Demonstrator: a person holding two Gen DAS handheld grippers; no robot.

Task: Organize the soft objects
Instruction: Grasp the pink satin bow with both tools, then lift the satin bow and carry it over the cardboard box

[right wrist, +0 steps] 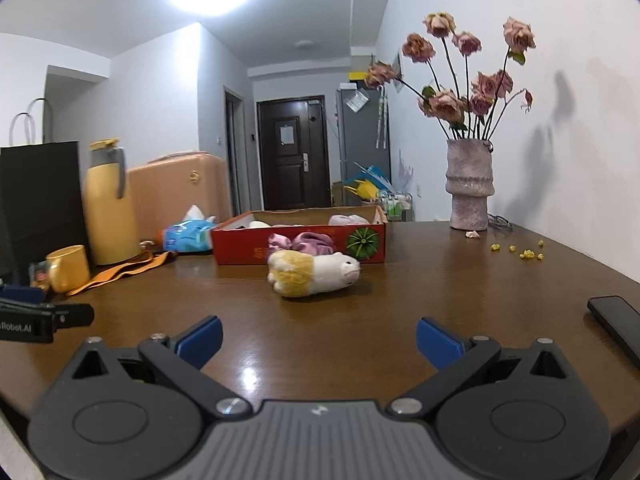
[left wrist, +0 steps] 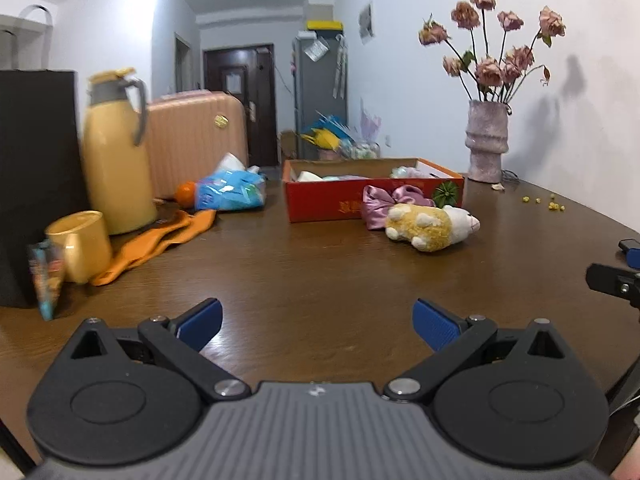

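Observation:
A yellow-and-white plush animal (left wrist: 434, 227) (right wrist: 313, 274) lies on its side on the brown table, just in front of a red cardboard box (left wrist: 332, 200) (right wrist: 244, 245). A pink satin bow (left wrist: 394, 202) (right wrist: 306, 241) rests between the plush and the box wall. Soft pale items sit inside the box. My left gripper (left wrist: 318, 322) hovers open over the near table, well short of the plush. My right gripper (right wrist: 319, 340) is open too, with nothing between its blue pads, and the plush lies straight ahead of it.
At the left stand a yellow thermos (left wrist: 116, 160), a yellow mug (left wrist: 82, 244), an orange cloth (left wrist: 160, 240), a blue tissue pack (left wrist: 232, 192) and a black bag (left wrist: 36, 184). A vase of dried roses (left wrist: 486, 140) stands back right. A dark phone (right wrist: 618, 320) lies near the right edge.

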